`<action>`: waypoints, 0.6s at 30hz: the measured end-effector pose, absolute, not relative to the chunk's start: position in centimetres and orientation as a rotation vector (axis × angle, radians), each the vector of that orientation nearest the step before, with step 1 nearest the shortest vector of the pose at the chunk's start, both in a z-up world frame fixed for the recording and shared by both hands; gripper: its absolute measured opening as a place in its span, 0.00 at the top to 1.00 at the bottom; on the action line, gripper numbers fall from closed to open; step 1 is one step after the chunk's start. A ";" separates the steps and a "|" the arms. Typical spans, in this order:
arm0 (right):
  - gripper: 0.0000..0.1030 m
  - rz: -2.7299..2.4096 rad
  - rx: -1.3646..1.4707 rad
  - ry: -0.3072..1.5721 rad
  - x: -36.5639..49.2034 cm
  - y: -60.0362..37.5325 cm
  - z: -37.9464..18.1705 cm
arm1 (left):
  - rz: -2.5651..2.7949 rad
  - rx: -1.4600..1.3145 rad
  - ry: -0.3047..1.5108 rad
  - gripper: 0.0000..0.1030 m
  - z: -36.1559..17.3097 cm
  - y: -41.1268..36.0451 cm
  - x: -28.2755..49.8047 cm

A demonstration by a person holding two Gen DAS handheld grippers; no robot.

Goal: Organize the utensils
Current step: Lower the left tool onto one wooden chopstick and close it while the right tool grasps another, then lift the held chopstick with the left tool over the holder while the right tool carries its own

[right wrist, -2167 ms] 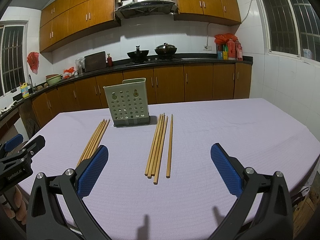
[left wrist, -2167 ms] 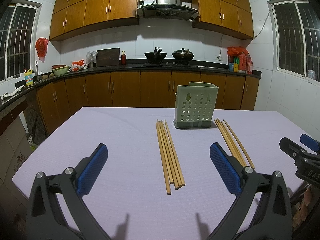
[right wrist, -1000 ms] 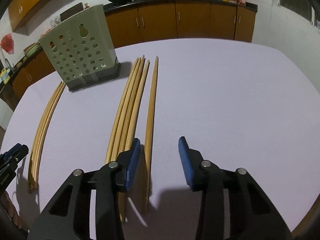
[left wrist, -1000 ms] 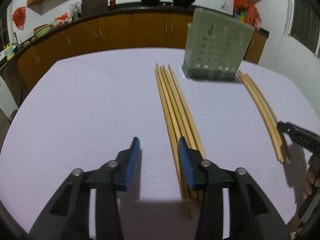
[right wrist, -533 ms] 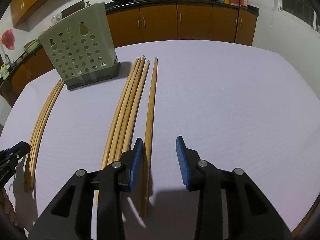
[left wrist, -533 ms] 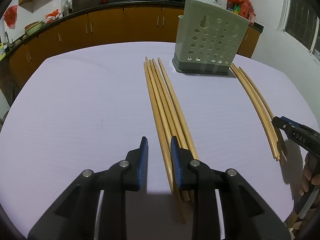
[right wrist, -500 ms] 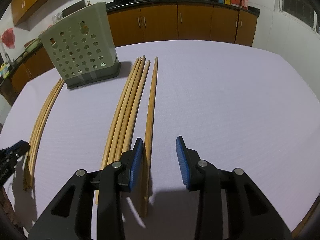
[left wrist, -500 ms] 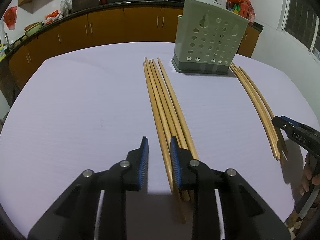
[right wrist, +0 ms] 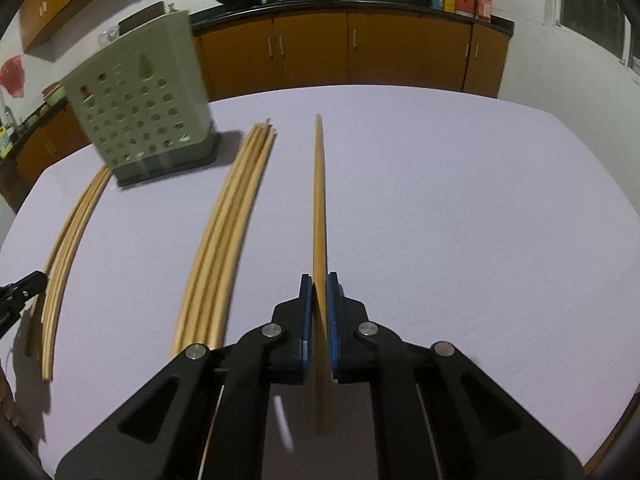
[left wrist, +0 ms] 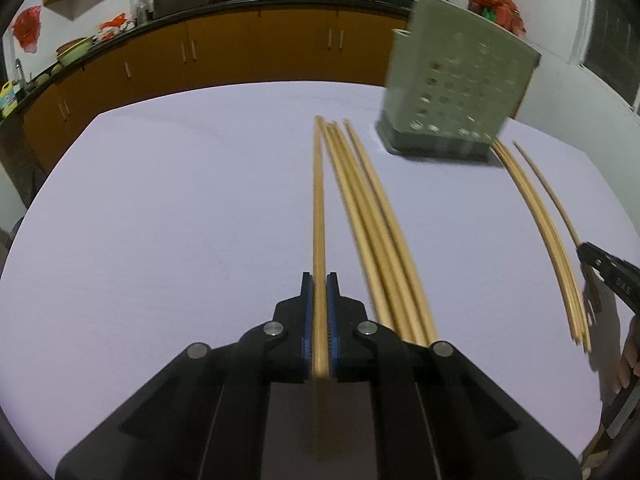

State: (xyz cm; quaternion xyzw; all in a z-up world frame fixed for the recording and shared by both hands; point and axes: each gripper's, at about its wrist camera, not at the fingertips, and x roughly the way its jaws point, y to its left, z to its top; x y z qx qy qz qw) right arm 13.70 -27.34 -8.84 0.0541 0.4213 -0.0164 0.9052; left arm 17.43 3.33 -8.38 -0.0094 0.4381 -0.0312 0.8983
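Tan chopsticks (left wrist: 376, 216) lie on a lilac counter (left wrist: 180, 208). The holder (left wrist: 456, 92) is sage green with round holes, dark-based. Fingers (left wrist: 306, 320) are blue-padded on black.

White letters "DAS", partly legible, on right gripper (left wrist: 612, 276) body

Bare tablecloth (right wrist: 460, 208) lies open rightward; the perforated holder (right wrist: 140, 116) and chopstick bundles (right wrist: 224, 240) crowd the middle.
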 end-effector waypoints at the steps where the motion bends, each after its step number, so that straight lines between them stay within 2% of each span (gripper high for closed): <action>1: 0.92 -0.037 0.121 0.868 13.9 -27.6 -8.9 | -0.063 -0.022 0.903 0.92 -8.4 3.6 17.7; 14: 0.92 -0.027 0.089 0.868 12.3 -27.6 -8.8 | -0.089 0.004 0.898 0.92 -8.5 3.6 16.0; 18: 0.92 -0.034 0.096 0.771 11.2 -27.8 -6.4 | -0.087 0.004 0.828 0.92 -6.2 4.1 15.3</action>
